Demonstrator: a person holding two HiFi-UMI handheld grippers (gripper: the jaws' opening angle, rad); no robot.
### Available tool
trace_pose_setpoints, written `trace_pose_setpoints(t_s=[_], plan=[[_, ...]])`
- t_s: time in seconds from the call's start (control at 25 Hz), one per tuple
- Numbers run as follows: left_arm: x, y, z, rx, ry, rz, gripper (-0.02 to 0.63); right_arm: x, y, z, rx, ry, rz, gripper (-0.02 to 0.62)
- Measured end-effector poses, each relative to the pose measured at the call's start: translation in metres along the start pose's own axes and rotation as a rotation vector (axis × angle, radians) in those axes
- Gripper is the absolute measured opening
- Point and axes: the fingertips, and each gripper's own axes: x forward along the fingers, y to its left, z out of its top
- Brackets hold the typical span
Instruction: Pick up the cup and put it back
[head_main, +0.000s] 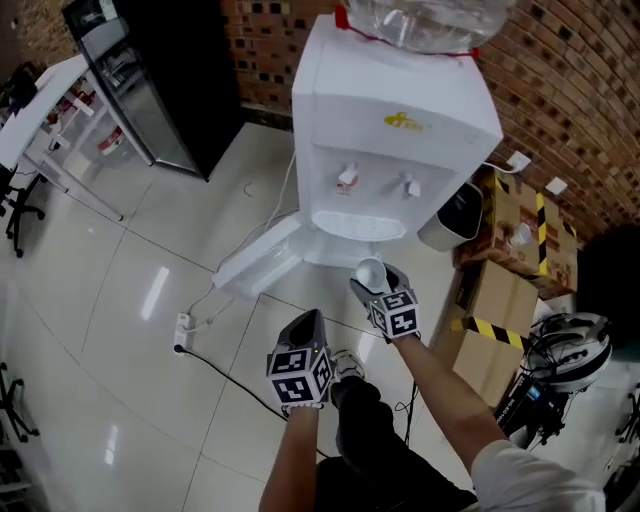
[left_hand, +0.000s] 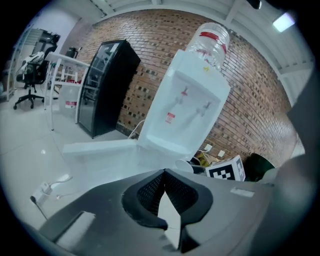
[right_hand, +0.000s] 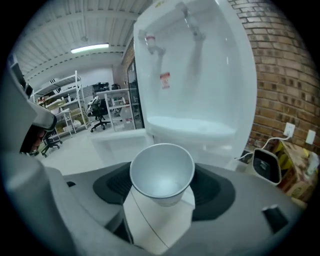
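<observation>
Left gripper (head_main: 305, 320) sits lowest in head view, jaws together, nothing between them. Right gripper (head_main: 375, 285) is beside it, further forward, jaws clamped on cup (right_hand: 162, 172): 1 white cup, upright, mouth open, empty inside, held off the floor in front of water dispenser (head_main: 395, 130), near its drip tray (head_main: 358, 226), below the 2 taps. Clear bottle (head_main: 430, 20) on top. Cardboard boxes (head_main: 520, 235) at dispenser's right.

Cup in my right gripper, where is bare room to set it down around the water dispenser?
For the cup, the drip tray under the taps looks bare. Open floor lies between the black cabinet and the power strip. Right of the dispenser it is crowded: bin, boxes.
</observation>
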Motion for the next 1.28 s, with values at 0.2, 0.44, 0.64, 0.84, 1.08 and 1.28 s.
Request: trace_pose_setpoints(t_s=[0.2, 0.44, 0.64, 0.84, 1.08, 1.28], plan=[[-0.084, -0.056, 0.034, 0.010, 0.037, 0.025, 0.000, -0.112, 0.026, 0.074, -0.028, -0.017, 0.030, 0.357], [-0.188, -0.106, 0.076, 0.011, 0.005, 0.066, 0.000, -0.243, 0.064, 0.151, -0.058, -0.058, 0.096, 0.357], [-0.273, -0.136, 0.096, 0.049, -0.045, 0.102, 0.000, -0.340, 0.100, 0.190, -0.053, -0.105, 0.130, 0.357], [-0.352, -0.170, 0.093, 0.065, -0.072, 0.099, 0.000, -0.436, 0.137, 0.200, -0.052, -0.136, 0.145, 0.357], [-0.419, -0.219, 0.080, 0.056, -0.103, 0.043, 0.000, -0.539, 0.167, 0.195, -0.093, -0.178, 0.141, 0.357], [-0.448, -0.254, 0.087, 0.061, -0.133, -0.002, 0.000, -0.593, 0.178, 0.189, -0.054, -0.178, 0.161, 0.357]])
